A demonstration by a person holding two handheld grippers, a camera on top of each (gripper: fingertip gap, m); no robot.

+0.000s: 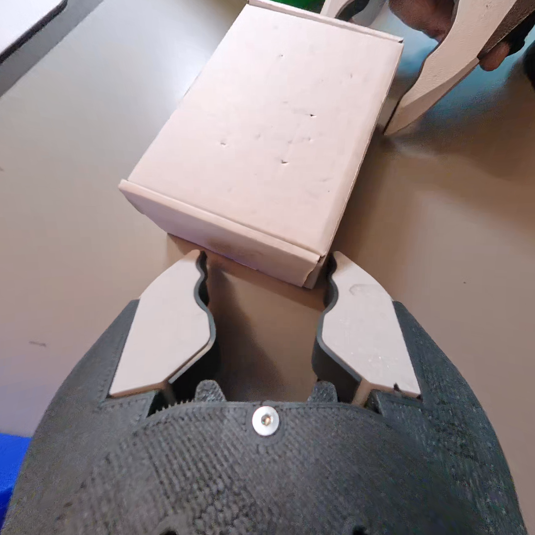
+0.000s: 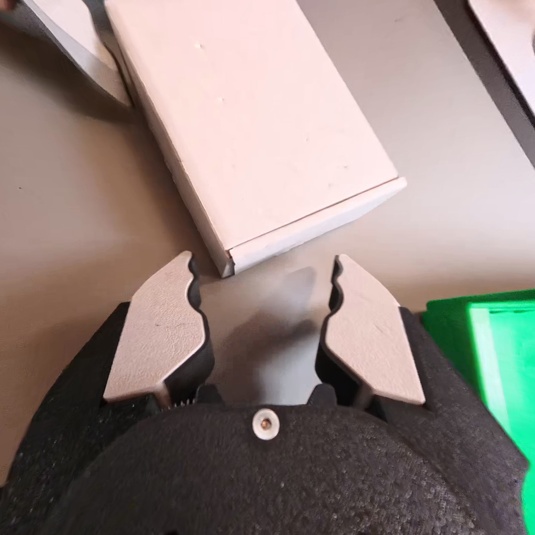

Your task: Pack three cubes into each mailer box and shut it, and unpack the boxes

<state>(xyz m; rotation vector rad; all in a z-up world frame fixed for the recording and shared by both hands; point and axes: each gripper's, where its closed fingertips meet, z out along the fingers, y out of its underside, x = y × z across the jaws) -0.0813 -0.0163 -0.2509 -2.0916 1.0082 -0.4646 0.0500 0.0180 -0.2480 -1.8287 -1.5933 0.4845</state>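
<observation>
Desk surface only, no walls or floor in view.
Plain beige-grey matte desk [image 1: 72, 202] fills both wrist views, with a few small dark scuffs and soft shadows. White panel with a dark edge [image 1: 26, 31] at the far left corner in the left view; a similar dark-bordered light slab [image 2: 503, 52] at the top right in the right view. Lighting is diffuse and even, with a faint glossy patch on the desk.

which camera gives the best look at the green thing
The right wrist view: the green object fills its right edge beside the right gripper, though what it is stays unclear. The left wrist view shows only a green sliver behind the mailer box.
</observation>
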